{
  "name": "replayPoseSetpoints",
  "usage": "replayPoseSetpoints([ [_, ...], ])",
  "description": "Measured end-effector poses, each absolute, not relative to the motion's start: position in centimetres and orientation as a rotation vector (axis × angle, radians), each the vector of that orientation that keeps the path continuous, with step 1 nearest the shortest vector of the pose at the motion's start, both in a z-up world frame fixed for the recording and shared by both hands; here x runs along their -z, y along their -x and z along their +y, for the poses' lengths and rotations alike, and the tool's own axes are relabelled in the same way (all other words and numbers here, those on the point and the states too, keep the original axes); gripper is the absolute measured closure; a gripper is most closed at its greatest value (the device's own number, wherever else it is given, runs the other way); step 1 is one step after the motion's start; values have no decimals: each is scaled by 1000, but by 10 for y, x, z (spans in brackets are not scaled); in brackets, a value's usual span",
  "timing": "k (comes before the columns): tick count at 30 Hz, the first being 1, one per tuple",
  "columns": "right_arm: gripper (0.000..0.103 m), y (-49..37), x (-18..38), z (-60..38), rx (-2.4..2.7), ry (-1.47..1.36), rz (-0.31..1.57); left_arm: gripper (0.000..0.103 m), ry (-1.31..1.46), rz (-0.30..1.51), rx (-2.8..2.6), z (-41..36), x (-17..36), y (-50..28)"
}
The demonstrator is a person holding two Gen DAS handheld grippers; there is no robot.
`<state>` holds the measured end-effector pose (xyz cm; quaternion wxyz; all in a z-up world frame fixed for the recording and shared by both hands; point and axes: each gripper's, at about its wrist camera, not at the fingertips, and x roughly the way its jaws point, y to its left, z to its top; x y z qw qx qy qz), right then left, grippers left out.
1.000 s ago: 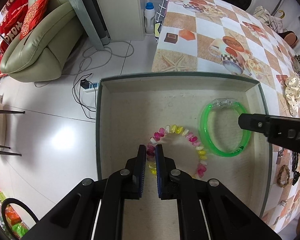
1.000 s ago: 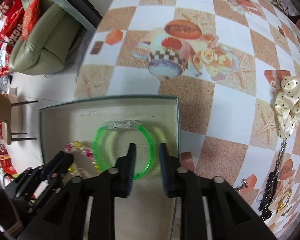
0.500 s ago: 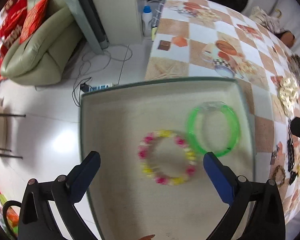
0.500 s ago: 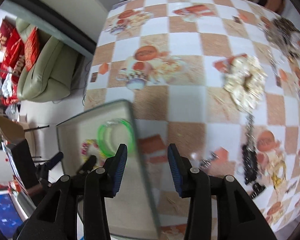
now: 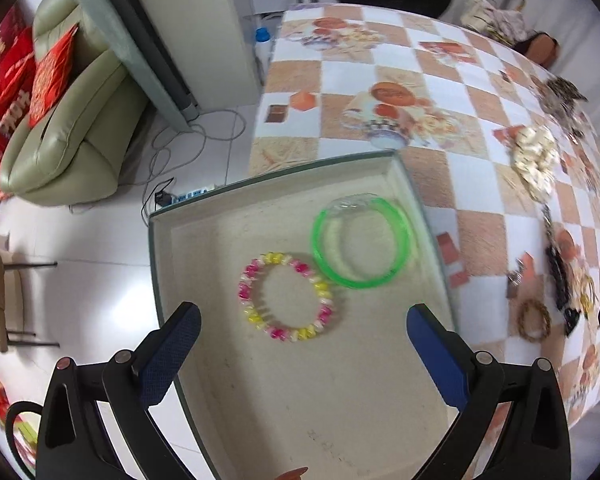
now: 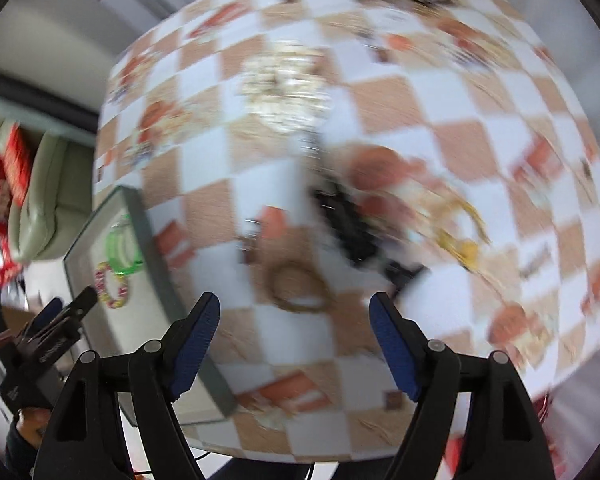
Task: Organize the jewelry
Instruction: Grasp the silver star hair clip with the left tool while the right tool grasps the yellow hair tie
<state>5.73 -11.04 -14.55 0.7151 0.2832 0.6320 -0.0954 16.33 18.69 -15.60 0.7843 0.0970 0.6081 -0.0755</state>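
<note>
Bench (image 5: pixel 476 216) still has loose jewelry; tray (image 5: pixel 428 220) holds a green bangle (image 5: pixel 402 240) and bead bracelet (image 5: pixel 256 316). Left tool (image 5: pixel 300 324) hangs wide and empty over the tray. Right tool (image 6: pixel 294 320), wide too, looks set for the brown bracelet (image 6: pixel 276 292) next, though that view's blurry.

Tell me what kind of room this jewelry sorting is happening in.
Most likely a home living room: a green leather sofa with red cushions, a table under a checkered patterned tablecloth, and power cords trailing across the white tiled floor.
</note>
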Motion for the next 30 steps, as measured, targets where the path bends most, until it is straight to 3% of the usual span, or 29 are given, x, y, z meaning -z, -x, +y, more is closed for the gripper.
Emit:
replayPoseSetpoints([
  [13, 23, 22, 161, -207, 406, -762, 1406, 0, -312, 1278, 262, 100, 135, -140],
  [30, 23, 17, 178, -258, 360, -668, 1481, 0, -277, 1381, 305, 7, 146, -143],
])
